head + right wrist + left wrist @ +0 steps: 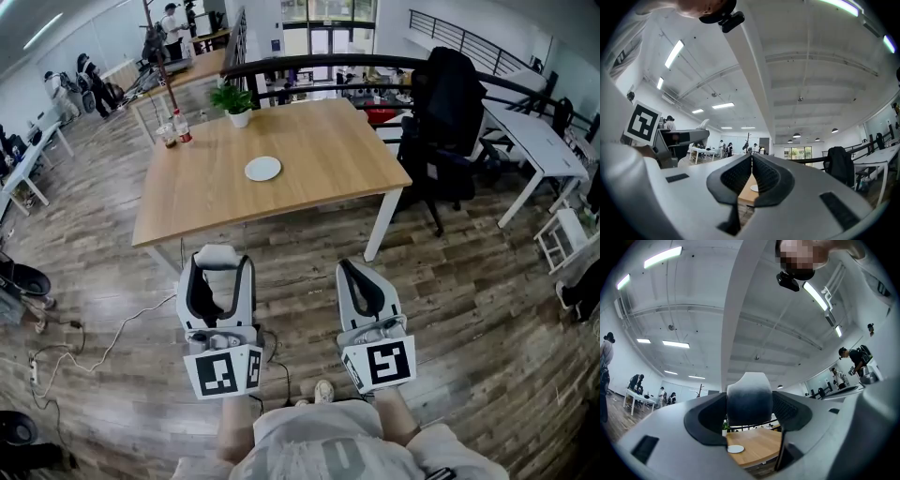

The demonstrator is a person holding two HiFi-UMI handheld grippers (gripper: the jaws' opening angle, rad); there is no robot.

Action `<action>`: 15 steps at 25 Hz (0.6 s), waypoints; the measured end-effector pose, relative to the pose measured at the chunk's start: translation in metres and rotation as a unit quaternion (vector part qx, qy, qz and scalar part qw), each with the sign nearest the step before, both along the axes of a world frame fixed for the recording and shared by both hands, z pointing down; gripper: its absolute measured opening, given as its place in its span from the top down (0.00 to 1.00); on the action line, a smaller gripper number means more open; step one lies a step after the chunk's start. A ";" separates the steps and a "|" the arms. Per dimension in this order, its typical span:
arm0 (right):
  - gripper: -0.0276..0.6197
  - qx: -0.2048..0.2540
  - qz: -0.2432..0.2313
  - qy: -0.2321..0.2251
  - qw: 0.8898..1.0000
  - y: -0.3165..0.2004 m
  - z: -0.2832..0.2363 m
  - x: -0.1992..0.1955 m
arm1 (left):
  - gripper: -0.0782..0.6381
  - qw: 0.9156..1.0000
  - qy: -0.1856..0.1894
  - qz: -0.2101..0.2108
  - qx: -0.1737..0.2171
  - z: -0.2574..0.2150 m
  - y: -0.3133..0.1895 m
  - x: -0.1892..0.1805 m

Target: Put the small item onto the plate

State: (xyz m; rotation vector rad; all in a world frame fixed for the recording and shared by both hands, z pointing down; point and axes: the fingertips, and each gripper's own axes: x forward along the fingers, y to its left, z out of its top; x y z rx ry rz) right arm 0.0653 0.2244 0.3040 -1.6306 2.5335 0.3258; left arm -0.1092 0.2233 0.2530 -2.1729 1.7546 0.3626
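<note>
A small white plate (262,169) lies near the middle of a light wooden table (319,141). It also shows far off as the plate (735,449) in the left gripper view and the plate (754,188) in the right gripper view. Both grippers are held over the floor, short of the table's near edge. My left gripper (217,270) stands wide, with a rounded white-grey small item (749,401) filling the gap between its jaws. My right gripper (360,277) is shut, its jaws meeting at the tips with nothing between them.
A potted plant (234,99) and bottles (176,127) stand at the table's far side. A black office chair (448,112) is at the right of the table, and white desks stand beyond. Cables (103,342) trail over the wooden floor at left. People stand far back.
</note>
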 end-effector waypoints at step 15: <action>0.93 0.012 -0.031 0.007 0.999 -0.051 0.006 0.017 | 0.46 0.999 0.016 -0.044 0.027 -0.004 -0.045 -0.003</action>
